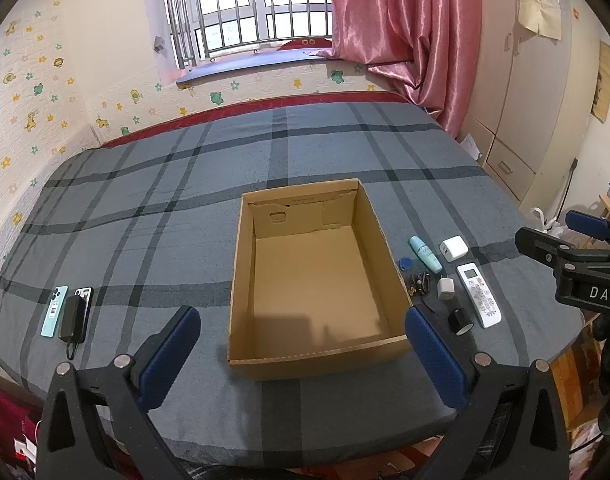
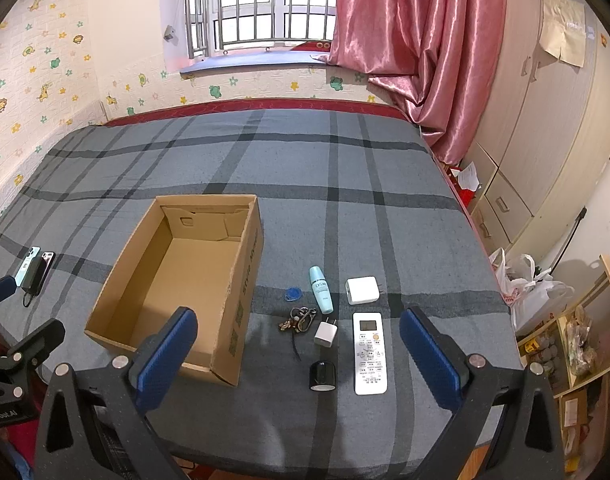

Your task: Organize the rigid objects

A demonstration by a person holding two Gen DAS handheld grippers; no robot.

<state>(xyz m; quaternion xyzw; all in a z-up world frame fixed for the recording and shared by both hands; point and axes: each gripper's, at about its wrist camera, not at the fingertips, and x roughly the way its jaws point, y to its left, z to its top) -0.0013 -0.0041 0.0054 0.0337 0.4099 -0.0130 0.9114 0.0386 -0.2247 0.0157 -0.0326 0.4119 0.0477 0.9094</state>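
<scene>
An open, empty cardboard box point(image 1: 241, 280) point(image 2: 241, 280) sits on the plaid bed. Right of it lie a white remote point(image 1: 479, 295) point(image 2: 369, 354), a large white charger point(image 1: 453, 248) point(image 2: 362, 290), a small white plug point(image 1: 445, 289) point(image 2: 325, 334), a teal bottle point(image 1: 425, 254) point(image 2: 321, 289), a black cylinder point(image 1: 460, 321) point(image 2: 322, 376), keys point(image 1: 419, 283) point(image 2: 299, 320) and a blue tag point(image 1: 405, 260) point(image 2: 292, 294). Left of it lie two phones point(image 1: 55, 310) point(image 2: 27, 266) and a black power bank point(image 1: 73, 318) point(image 2: 32, 280). My left gripper point(image 1: 301, 354) is open before the box. My right gripper point(image 2: 299, 358) is open near the small items.
The bed point(image 1: 305, 152) fills the view, with a papered wall at left and the window behind. A pink curtain point(image 2: 417, 48) and a wardrobe point(image 2: 545, 140) stand at right. Plastic bags point(image 2: 533, 288) and shelves point(image 2: 577, 344) are by the bed's right side.
</scene>
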